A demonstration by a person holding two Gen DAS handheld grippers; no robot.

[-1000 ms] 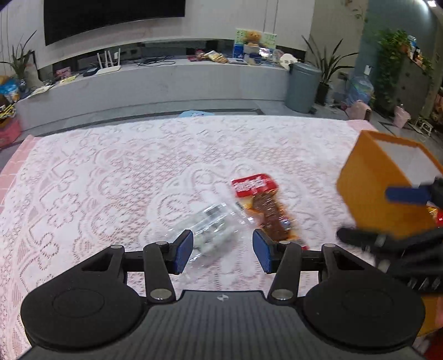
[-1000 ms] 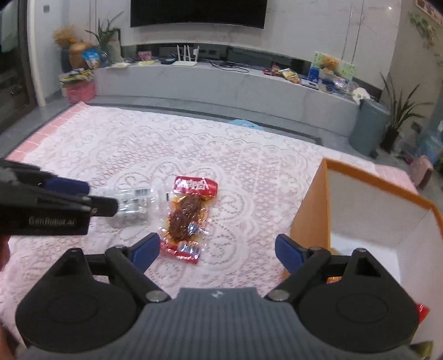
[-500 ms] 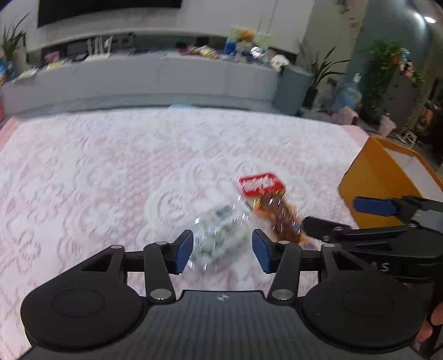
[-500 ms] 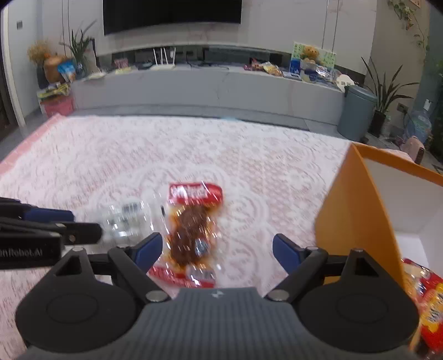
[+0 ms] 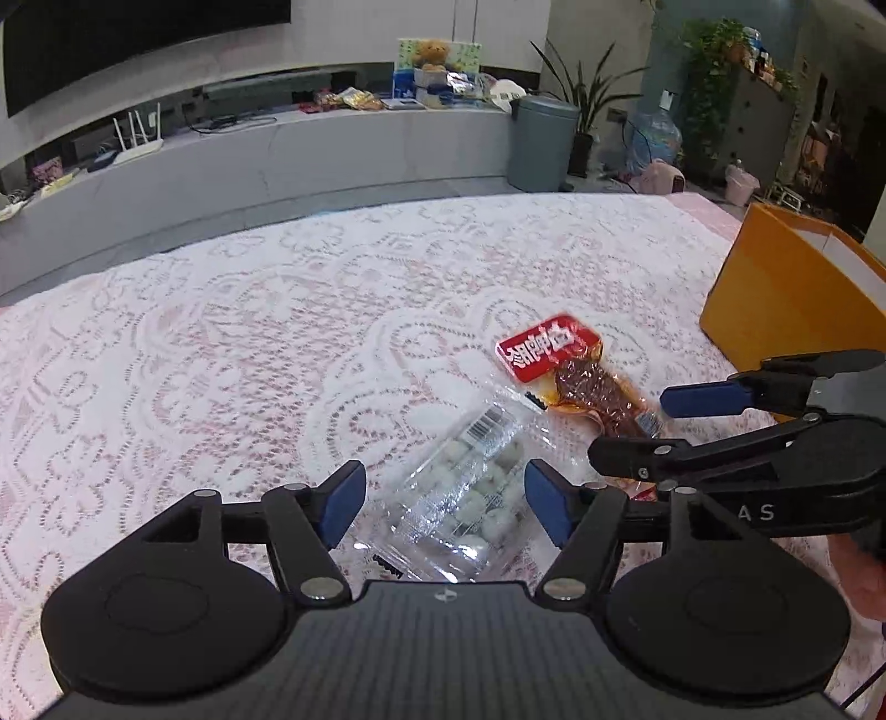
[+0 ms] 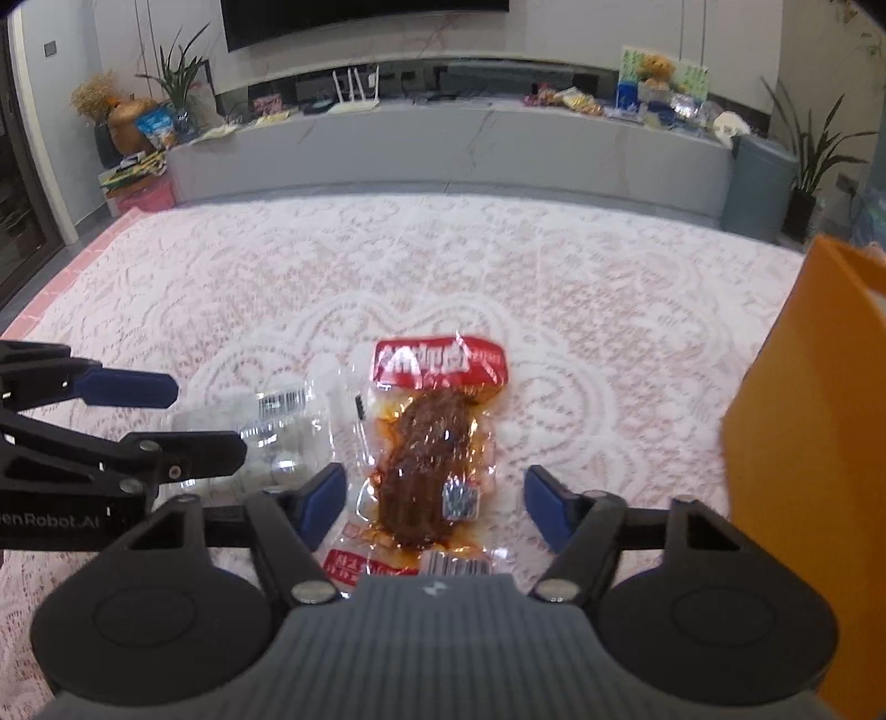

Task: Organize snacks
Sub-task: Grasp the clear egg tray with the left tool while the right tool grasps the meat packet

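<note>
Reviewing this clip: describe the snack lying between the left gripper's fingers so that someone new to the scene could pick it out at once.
On the pink lace tablecloth, left of the orange box, two packets lie side by side. The one meant is the clear packet nearer the left gripper. It holds small pale round pieces and bears a barcode label, while its neighbour, the red-labelled packet, holds dark brown meat.

Beyond the far edge of your pink lace tablecloth (image 6: 554,277) runs a long grey media bench (image 6: 443,149) under a dark wall-mounted screen (image 6: 360,16). A grey bin (image 5: 542,144) and a potted plant (image 5: 587,105) stand at its right end.
</note>
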